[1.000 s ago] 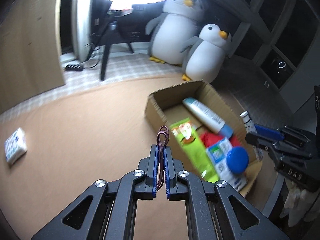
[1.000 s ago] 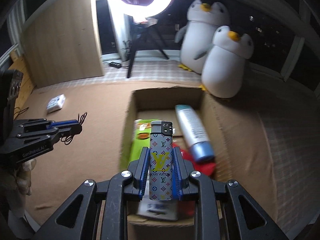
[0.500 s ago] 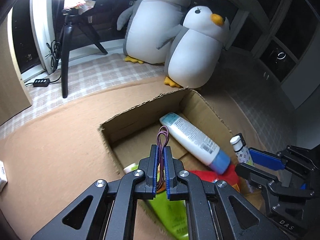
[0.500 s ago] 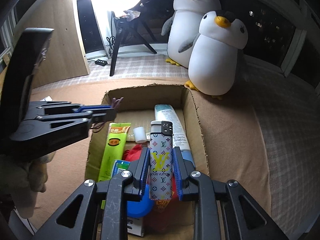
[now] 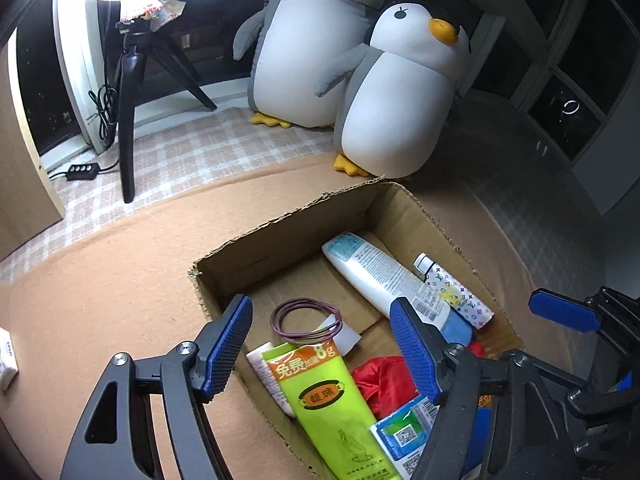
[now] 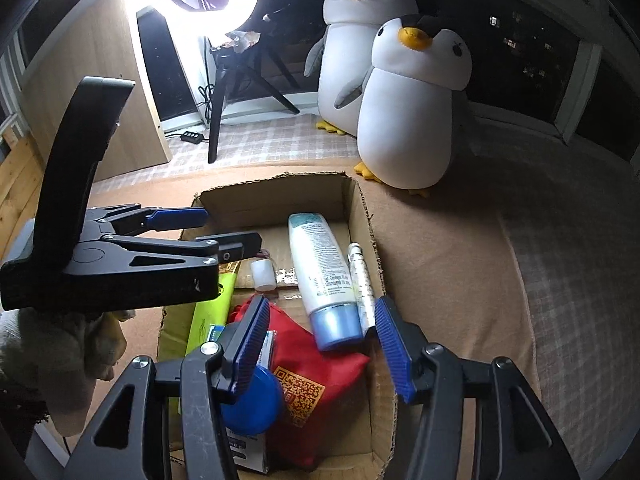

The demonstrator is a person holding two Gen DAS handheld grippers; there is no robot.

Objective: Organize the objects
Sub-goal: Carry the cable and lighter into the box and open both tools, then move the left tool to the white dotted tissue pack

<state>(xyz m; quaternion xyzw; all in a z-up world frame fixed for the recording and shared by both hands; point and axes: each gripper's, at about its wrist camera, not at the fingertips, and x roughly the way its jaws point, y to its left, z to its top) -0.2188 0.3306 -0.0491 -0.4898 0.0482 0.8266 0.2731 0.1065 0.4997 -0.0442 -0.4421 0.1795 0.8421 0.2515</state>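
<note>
The open brown cardboard box (image 5: pixel 288 236) sits on a tan felt mat (image 5: pixel 120 280), its torn top edges ragged. Inside it, the loop of purple hair ties (image 5: pixel 306 320) lies flat on the bare cardboard floor near the far left corner, with open floor around it. The patterned white lighter (image 5: pixel 456 292) lies along the right wall, just beside the white lotion tube with a blue cap (image 5: pixel 384 276). A lime-green tube (image 5: pixel 332 400), a red pouch (image 6: pixel 316 368) and a blue-lidded container (image 6: pixel 252 400) crowd the near end.

The left gripper (image 5: pixel 320 344) hangs over the box, its jaws opening with nothing between them. The right gripper (image 6: pixel 320 336) does likewise. Two plush white penguins (image 5: pixel 400 92) stand beyond the far wall.
</note>
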